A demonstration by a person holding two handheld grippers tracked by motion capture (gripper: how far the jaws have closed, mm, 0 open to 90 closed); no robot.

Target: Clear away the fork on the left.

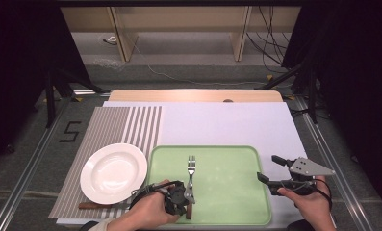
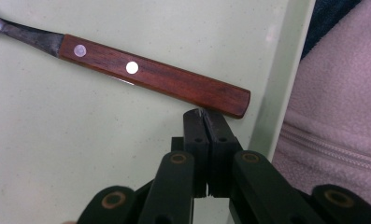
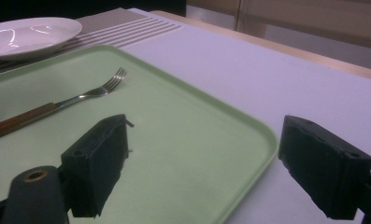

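High view shows our left gripper, jaws pressed together and empty, beside the fork handle near the tray's front edge. Our right gripper waits spread wide. Next, we judge: open and straddle the handle.

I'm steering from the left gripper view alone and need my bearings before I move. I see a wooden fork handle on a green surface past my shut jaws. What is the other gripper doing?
Observer: The right gripper sits at the green tray's right edge, jaws wide open and holding nothing.
Operator: Which way do the fork's tines point?
Observer: In the high view the fork lies lengthwise on the tray, tines toward the far side, handle toward the person.
Operator: Is there anything beside the tray?
Observer: A white plate sits just left of the tray on a striped placemat.
Operator: And my gripper?
Observer: The left gripper is shut on nothing, its tips just short of the handle's end.
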